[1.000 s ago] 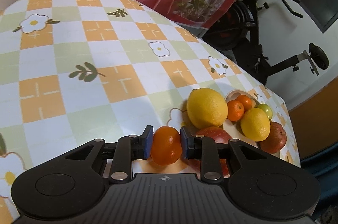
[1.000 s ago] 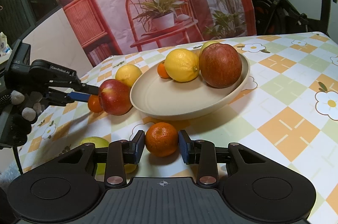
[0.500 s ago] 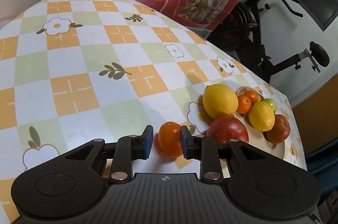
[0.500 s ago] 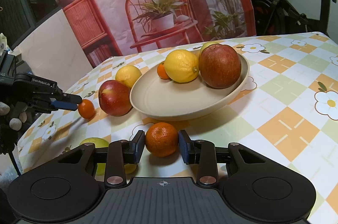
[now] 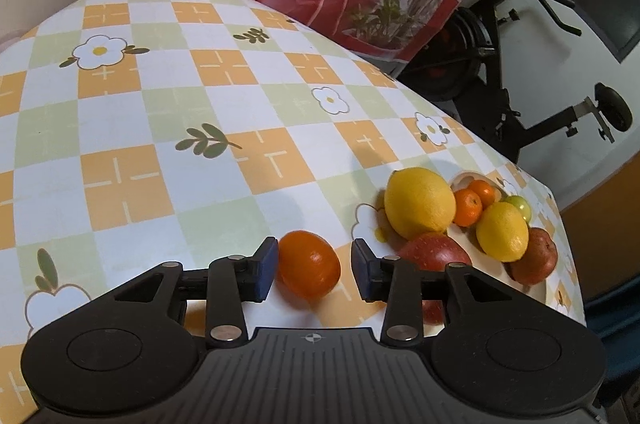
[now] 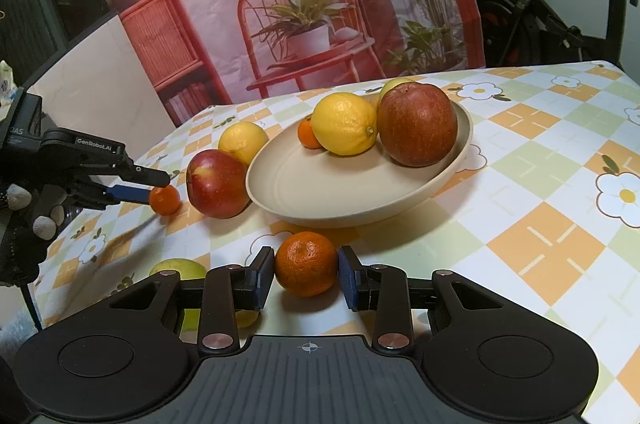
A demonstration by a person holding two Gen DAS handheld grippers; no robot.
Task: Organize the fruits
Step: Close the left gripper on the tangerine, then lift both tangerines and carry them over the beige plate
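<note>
A small orange rests on the checked tablecloth between the pads of my left gripper. The jaws are opening, and a gap shows at the right pad. From the right wrist view, the left gripper and that orange lie left of a red apple. My right gripper is shut on a mandarin just in front of the beige plate. The plate holds a lemon, a red apple and a small orange.
A lemon lies on the cloth behind the loose apple. A yellow-green fruit sits partly hidden under my right gripper's left finger. An exercise bike stands past the table's far edge. Bare cloth stretches right of the plate.
The left gripper carried the small orange away from the loose apple, set it on the cloth, and its jaws have spread apart. The right gripper and its mandarin have not moved.
</note>
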